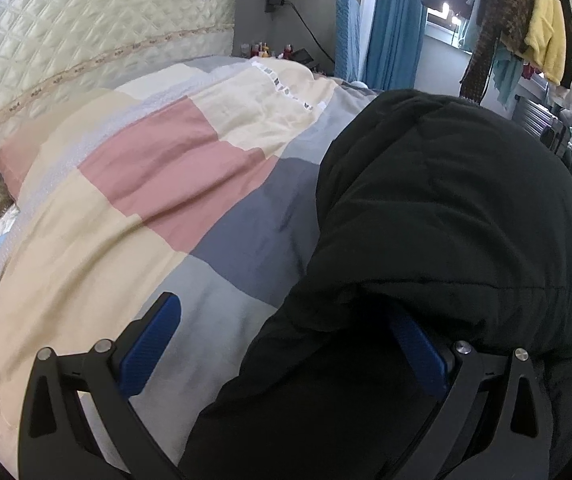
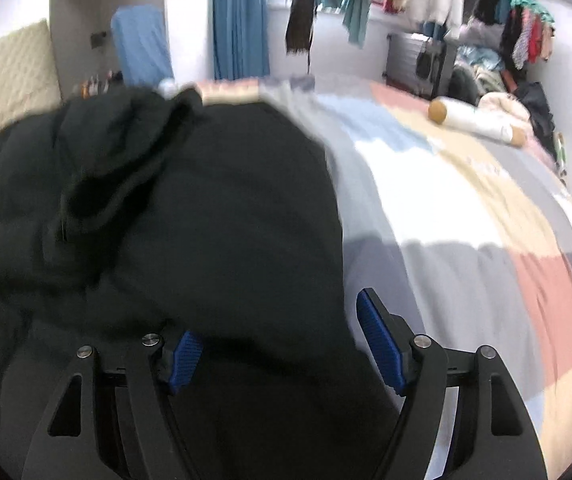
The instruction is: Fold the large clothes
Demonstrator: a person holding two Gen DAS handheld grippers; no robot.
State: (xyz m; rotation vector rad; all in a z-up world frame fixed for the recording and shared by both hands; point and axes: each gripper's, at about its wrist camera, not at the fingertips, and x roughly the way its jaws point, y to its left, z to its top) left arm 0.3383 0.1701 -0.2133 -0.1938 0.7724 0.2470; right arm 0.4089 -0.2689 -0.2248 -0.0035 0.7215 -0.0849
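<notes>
Black padded fabric filled much of both views: a large dark jacket (image 1: pixel 445 220) lay heaped on the bed's patchwork duvet (image 1: pixel 158 184), which showed pink, cream, grey and blue blocks. In the left wrist view the left gripper (image 1: pixel 286 336) stood wide, one blue pad (image 1: pixel 148 348) bare above the duvet and the other half buried under a fold of the jacket, with cloth between them but not pinched. In the right wrist view the right gripper (image 2: pixel 282 344) was also spread, the jacket's edge draped between its blue pads (image 2: pixel 379 348) without being pressed. A quilted headboard (image 1: pixel 86 40), blue curtain (image 2: pixel 240 20), hanging clothes (image 1: pixel 541 24) and a white bolster (image 2: pixel 477 120) stood beyond.
</notes>
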